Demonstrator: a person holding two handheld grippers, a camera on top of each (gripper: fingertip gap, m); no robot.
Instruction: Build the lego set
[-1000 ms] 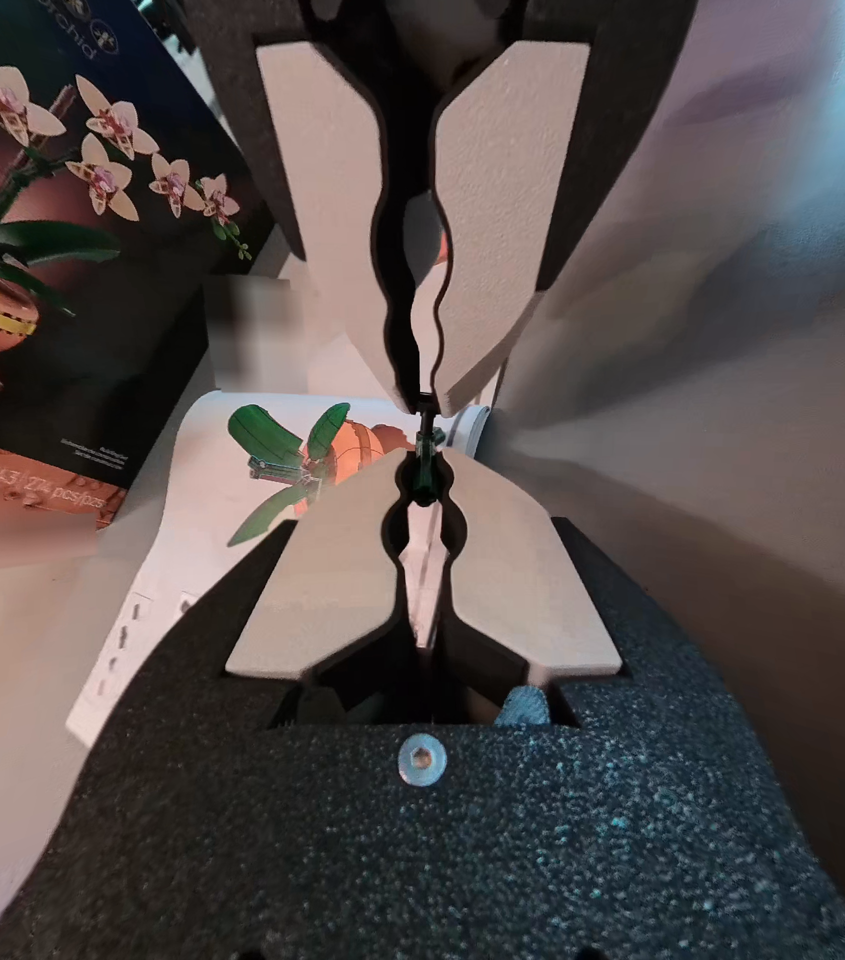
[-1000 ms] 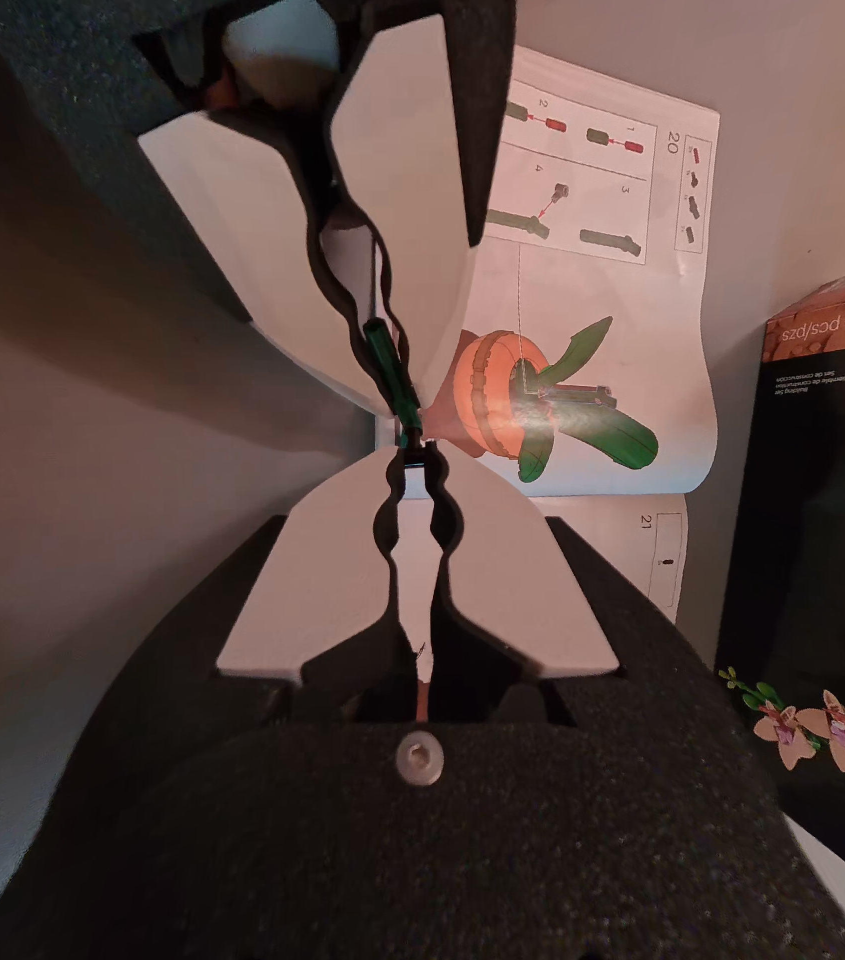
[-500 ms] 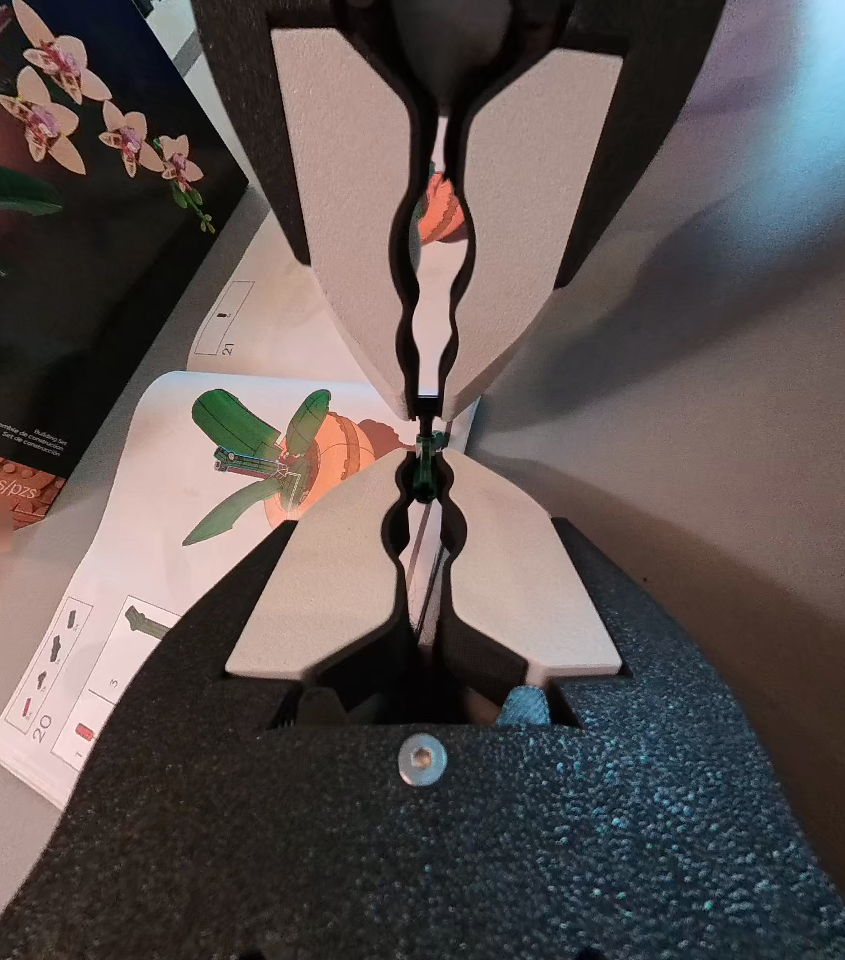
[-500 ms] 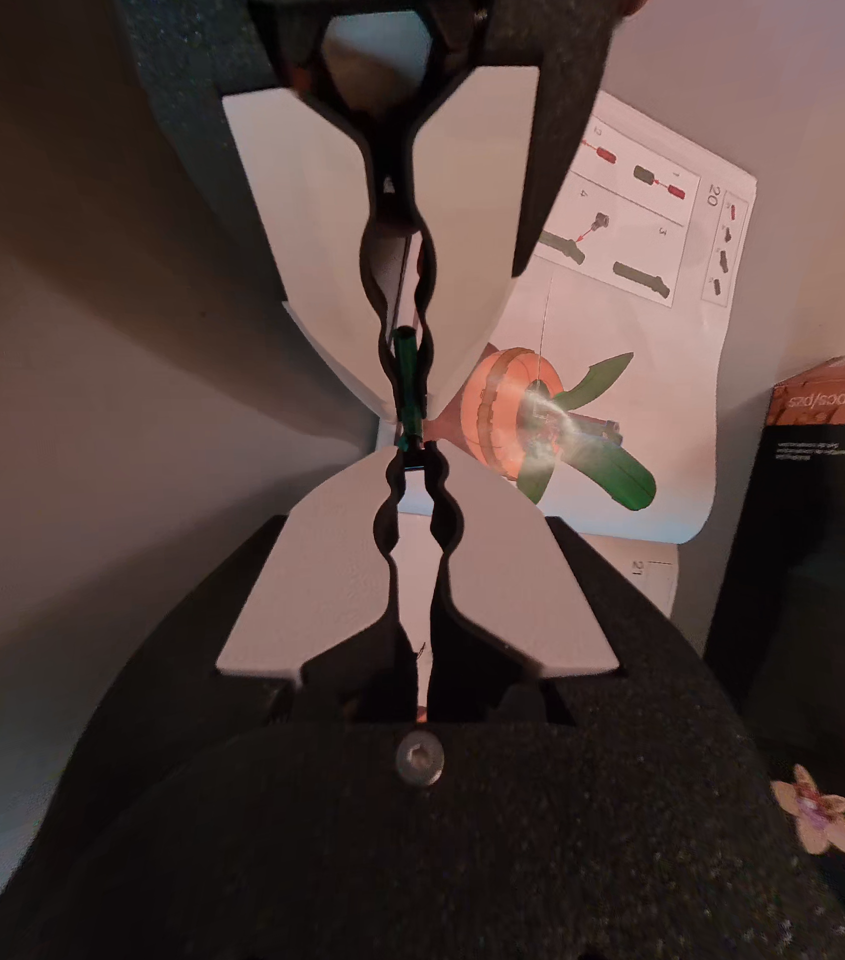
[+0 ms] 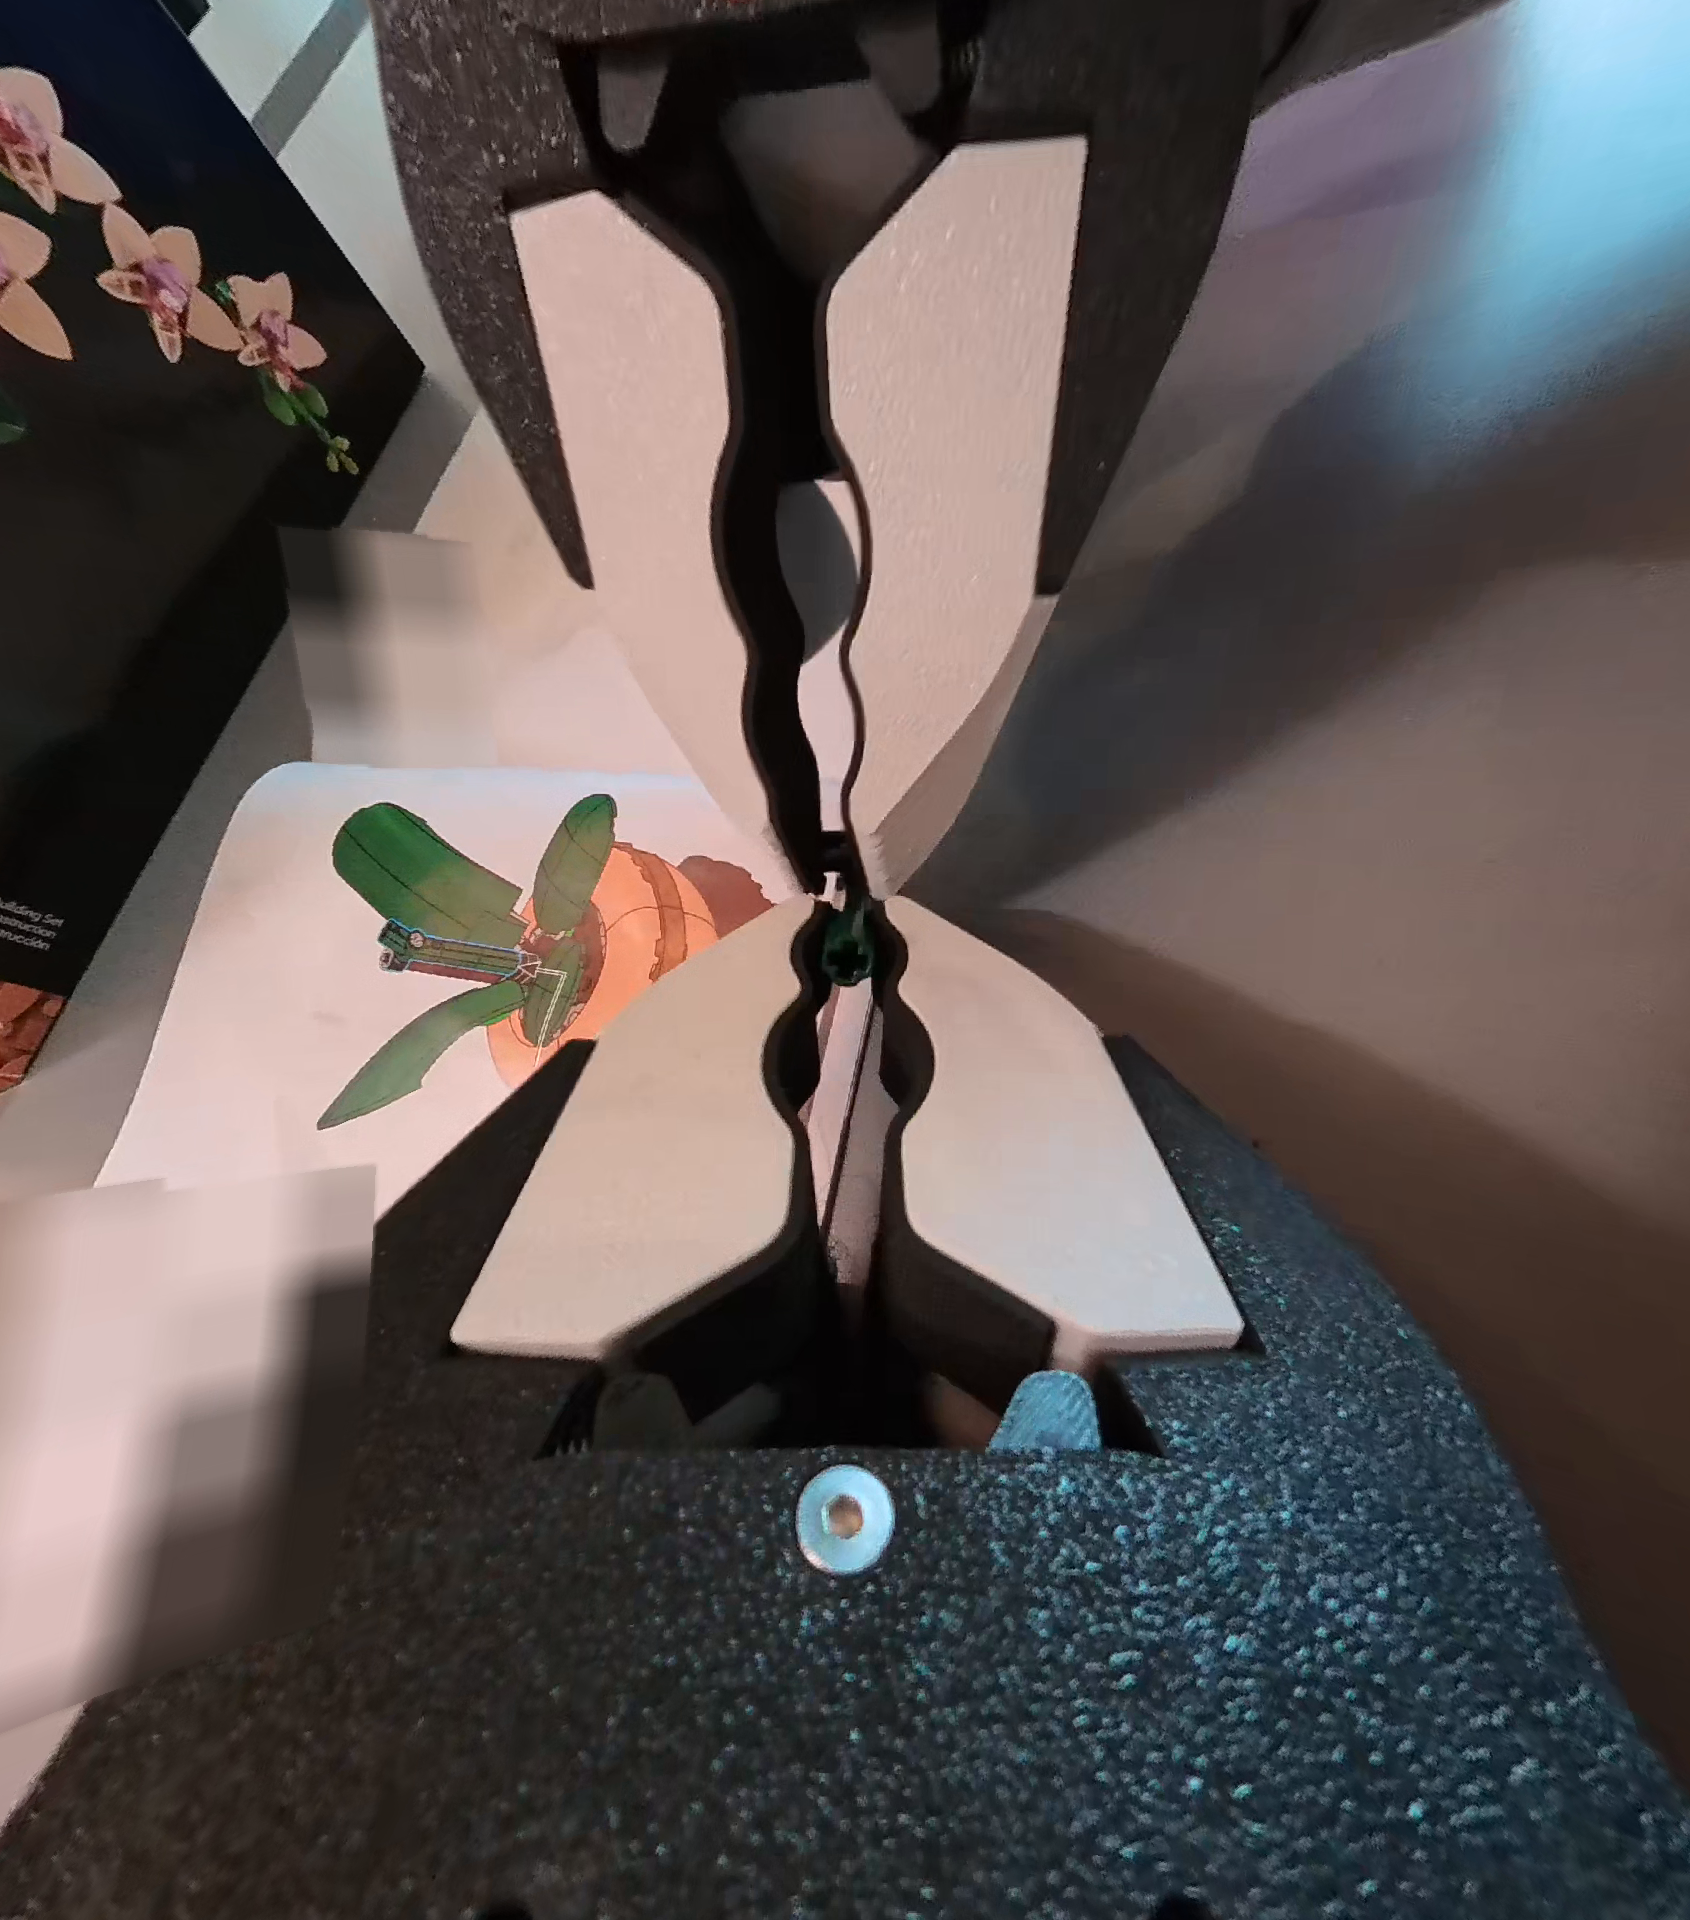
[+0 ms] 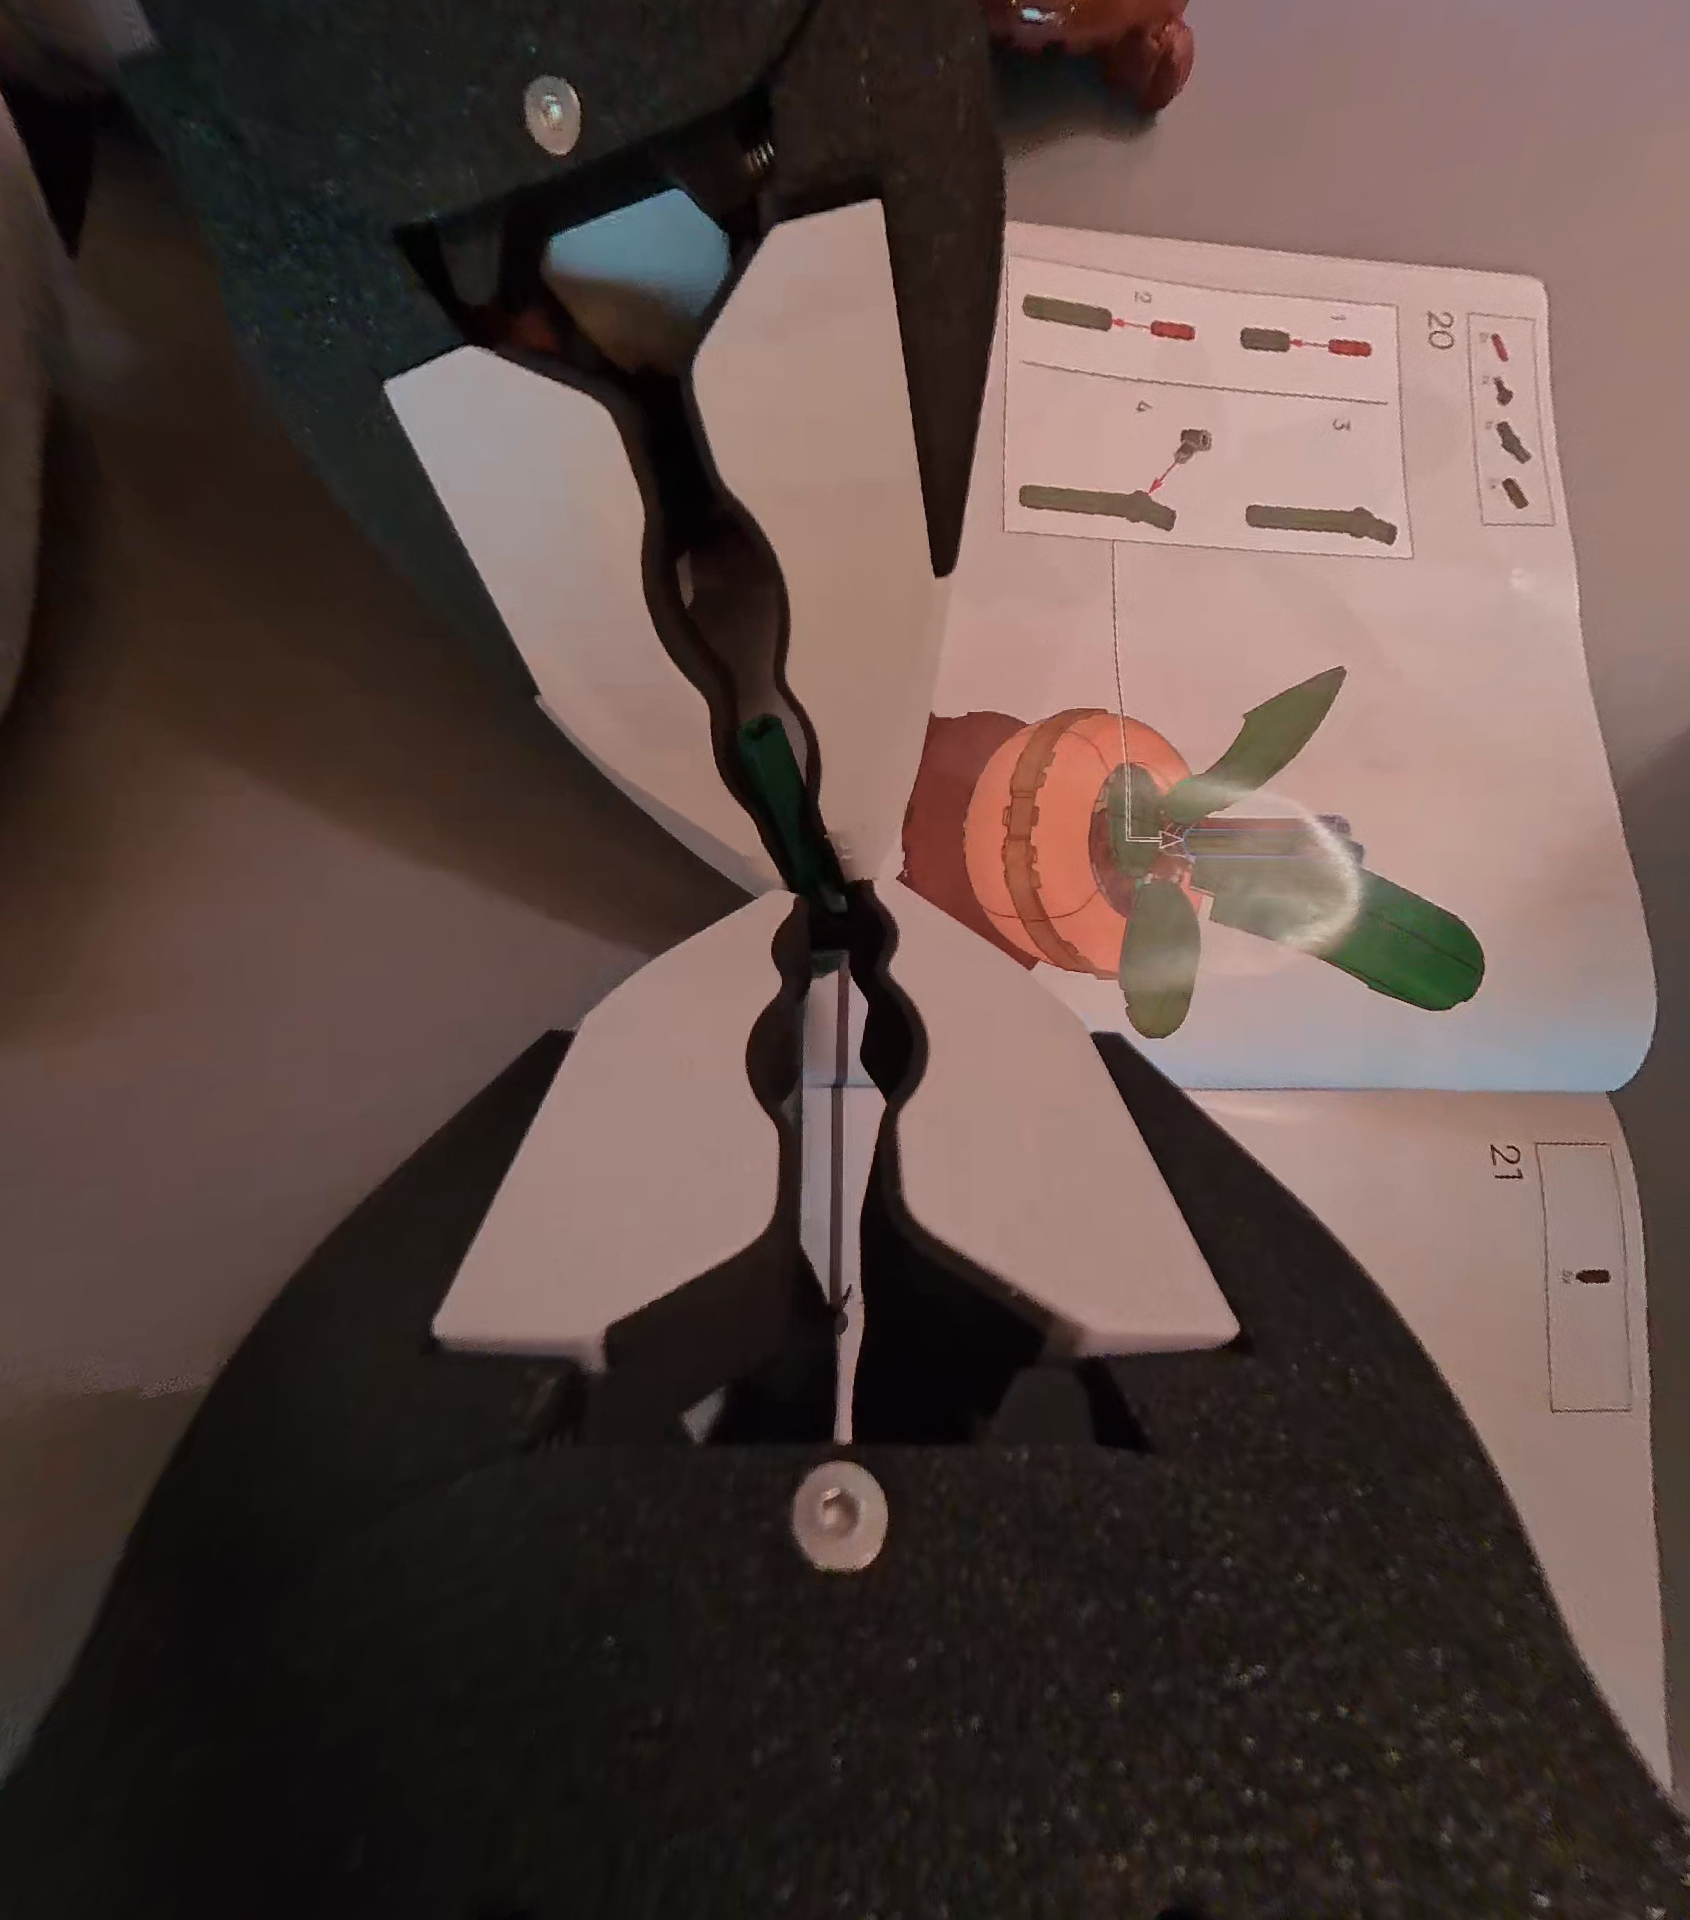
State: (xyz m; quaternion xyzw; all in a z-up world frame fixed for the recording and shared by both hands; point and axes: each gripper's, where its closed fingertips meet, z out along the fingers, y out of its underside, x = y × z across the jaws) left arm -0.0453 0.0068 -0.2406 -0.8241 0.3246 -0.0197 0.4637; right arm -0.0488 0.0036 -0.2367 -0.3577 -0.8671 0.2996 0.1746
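Observation:
My two grippers meet tip to tip above the table. My left gripper (image 5: pixel 843 920) is shut on a dark green stem piece (image 5: pixel 846 945), which shows longer in the right wrist view (image 6: pixel 776 805) between the left gripper's fingers (image 6: pixel 810 873). My right gripper (image 6: pixel 836 920) is shut on a small dark piece (image 6: pixel 856 896). In the left wrist view that gripper (image 5: pixel 830 857) comes down from the top with the dark piece (image 5: pixel 833 844) at its tips. The two pieces touch end to end where the tips meet. The joint itself is mostly hidden by the fingers.
The open instruction booklet (image 6: pixel 1236 623) lies on the grey table under the grippers and also shows in the left wrist view (image 5: pixel 280 935). The dark set box (image 5: pixel 93 520) stands at the left. Brown brick pieces (image 6: pixel 1080 42) lie beyond the booklet. My two grippers' fingertips are within a few centimetres of each other.
Both grippers have stayed shut and tip to tip. The small gap between the tips has closed, so the pieces now touch. The pair has tilted and shifted over the booklet.

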